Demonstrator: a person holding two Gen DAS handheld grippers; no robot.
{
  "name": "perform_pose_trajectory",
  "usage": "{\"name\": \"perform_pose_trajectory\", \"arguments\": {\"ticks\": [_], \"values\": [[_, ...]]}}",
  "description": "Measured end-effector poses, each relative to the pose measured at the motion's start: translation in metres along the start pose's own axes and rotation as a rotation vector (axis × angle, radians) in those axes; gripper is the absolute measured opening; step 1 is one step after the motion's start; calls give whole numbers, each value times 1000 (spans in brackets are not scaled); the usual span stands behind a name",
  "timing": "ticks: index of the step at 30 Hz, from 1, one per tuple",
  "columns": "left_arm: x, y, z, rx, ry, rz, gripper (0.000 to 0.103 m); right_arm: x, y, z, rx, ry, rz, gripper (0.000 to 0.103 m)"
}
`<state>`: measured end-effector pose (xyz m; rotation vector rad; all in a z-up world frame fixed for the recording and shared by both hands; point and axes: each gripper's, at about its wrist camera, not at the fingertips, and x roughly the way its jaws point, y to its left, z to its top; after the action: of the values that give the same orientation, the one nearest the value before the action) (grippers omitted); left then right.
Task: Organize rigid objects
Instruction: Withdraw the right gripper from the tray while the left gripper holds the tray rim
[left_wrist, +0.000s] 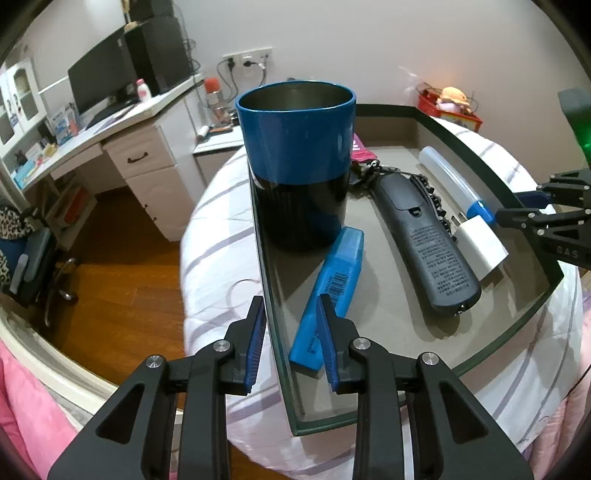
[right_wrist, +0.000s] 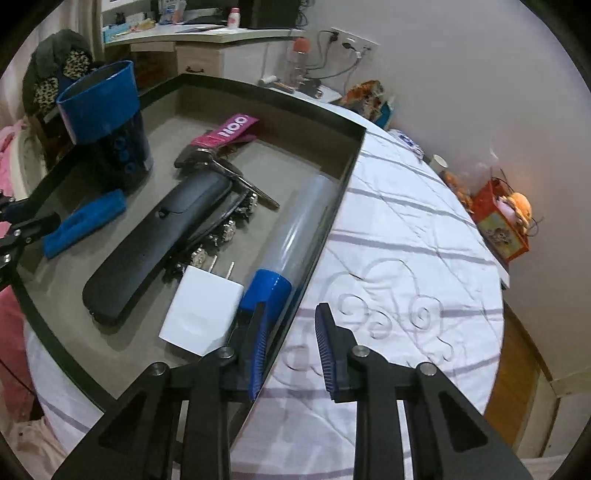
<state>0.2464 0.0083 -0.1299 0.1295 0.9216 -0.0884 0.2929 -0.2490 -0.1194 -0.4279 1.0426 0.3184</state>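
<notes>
A dark-rimmed tray (left_wrist: 424, 332) (right_wrist: 258, 140) lies on a white quilted bed. In it stand a blue and black cup (left_wrist: 297, 162) (right_wrist: 105, 122), a blue highlighter (left_wrist: 328, 295) (right_wrist: 83, 223), a black remote (left_wrist: 424, 240) (right_wrist: 159, 251), keys with a pink tag (right_wrist: 225, 129), a white charger plug (left_wrist: 480, 245) (right_wrist: 201, 314) and a clear tube with a blue cap (left_wrist: 454, 181) (right_wrist: 291, 240). My left gripper (left_wrist: 290, 325) is open and straddles the tray's left rim, beside the highlighter. My right gripper (right_wrist: 290, 332) is open and straddles the tray's right rim, by the tube's cap.
The white bed cover (right_wrist: 399, 258) spreads to the right of the tray. A desk with a monitor (left_wrist: 99, 77) and drawers stands at the left across a wooden floor. A red box with a plush toy (right_wrist: 502, 221) sits by the wall.
</notes>
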Motion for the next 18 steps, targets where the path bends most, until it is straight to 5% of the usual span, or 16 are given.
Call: {"name": "perform_pose_trajectory", "arguments": {"ticks": [18], "values": [[11,-61,22,86,1,-65,29,-13,-42,-48,146,19,-28,26]]}}
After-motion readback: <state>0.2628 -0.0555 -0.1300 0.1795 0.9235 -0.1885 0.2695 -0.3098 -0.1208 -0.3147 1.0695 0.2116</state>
